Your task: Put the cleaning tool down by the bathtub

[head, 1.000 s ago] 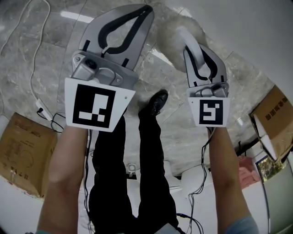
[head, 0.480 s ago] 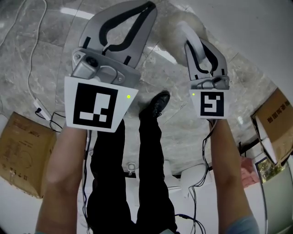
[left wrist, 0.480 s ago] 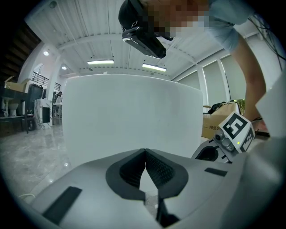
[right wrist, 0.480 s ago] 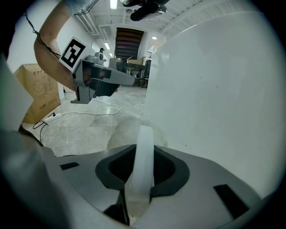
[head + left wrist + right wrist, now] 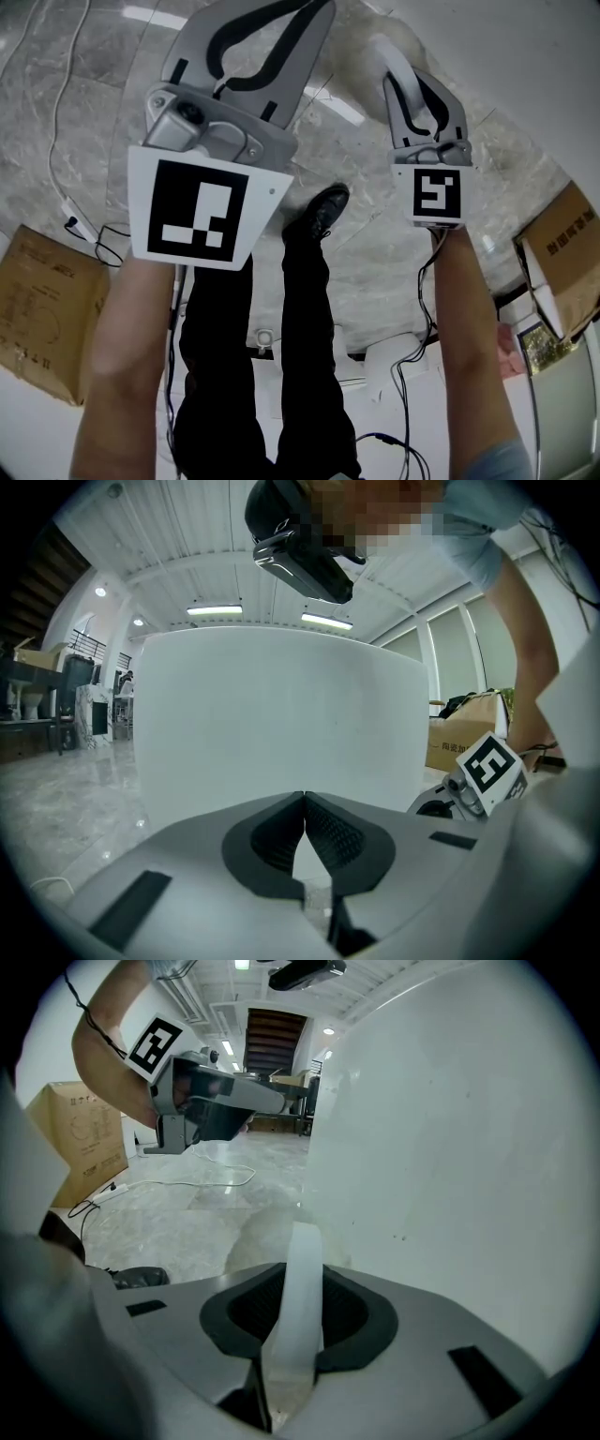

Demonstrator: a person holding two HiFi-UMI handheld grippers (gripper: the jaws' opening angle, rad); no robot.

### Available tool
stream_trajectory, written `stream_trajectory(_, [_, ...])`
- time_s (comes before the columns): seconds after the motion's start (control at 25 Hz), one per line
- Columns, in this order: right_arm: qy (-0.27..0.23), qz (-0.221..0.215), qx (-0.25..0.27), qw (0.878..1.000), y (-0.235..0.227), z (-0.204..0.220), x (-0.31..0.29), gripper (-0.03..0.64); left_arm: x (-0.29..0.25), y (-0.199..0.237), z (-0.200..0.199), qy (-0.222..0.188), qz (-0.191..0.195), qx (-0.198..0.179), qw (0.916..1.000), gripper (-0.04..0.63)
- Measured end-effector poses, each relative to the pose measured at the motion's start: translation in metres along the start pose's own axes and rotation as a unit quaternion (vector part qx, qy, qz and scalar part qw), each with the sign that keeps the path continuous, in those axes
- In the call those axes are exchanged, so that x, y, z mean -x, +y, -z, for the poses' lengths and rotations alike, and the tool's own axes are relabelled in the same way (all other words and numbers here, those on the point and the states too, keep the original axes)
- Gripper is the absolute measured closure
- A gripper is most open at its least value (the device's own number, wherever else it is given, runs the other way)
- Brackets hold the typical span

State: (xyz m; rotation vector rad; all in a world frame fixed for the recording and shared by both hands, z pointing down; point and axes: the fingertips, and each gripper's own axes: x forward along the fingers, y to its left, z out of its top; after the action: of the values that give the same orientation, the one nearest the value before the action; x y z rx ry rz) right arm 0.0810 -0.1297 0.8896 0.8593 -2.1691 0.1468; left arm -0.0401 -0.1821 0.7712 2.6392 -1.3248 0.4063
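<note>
The white cleaning tool with a flat translucent plastic handle and fluffy pale head (image 5: 302,1241) is clamped by its handle in the right gripper (image 5: 300,1307), with the head low beside the white bathtub wall (image 5: 450,1147) on the right. It looks light, with a smooth, slightly springy handle and a soft head, so a hold on the handle suits best. The left gripper (image 5: 305,803) is closed on nothing. A white cable (image 5: 58,141) and a brown cardboard box (image 5: 37,309) lie left on the grey marble floor (image 5: 84,84), and the person's black shoe (image 5: 323,208) stands in the middle, all well apart from the tub
</note>
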Motion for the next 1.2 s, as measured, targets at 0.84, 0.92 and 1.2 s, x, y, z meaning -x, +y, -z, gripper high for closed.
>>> stream_trajectory(0.84, [0.050, 0.005, -0.007, 0.999, 0.007, 0.033, -0.029, 0.512, 0.004, 0.000, 0.018, 0.013, 0.002, 0.002, 0.9999, 0.578])
stream_trajectory(0.92, [0.050, 0.005, -0.004, 0.999, 0.008, 0.033, -0.032, 0.511, 0.004, 0.001, 0.019, 0.013, 0.003, 0.001, 0.9999, 0.578])
stream_trajectory(1.2, [0.056, 0.004, 0.013, 0.998, 0.008, 0.036, -0.039, 0.509, 0.007, 0.005, 0.021, 0.015, -0.003, 0.000, 0.9999, 0.578])
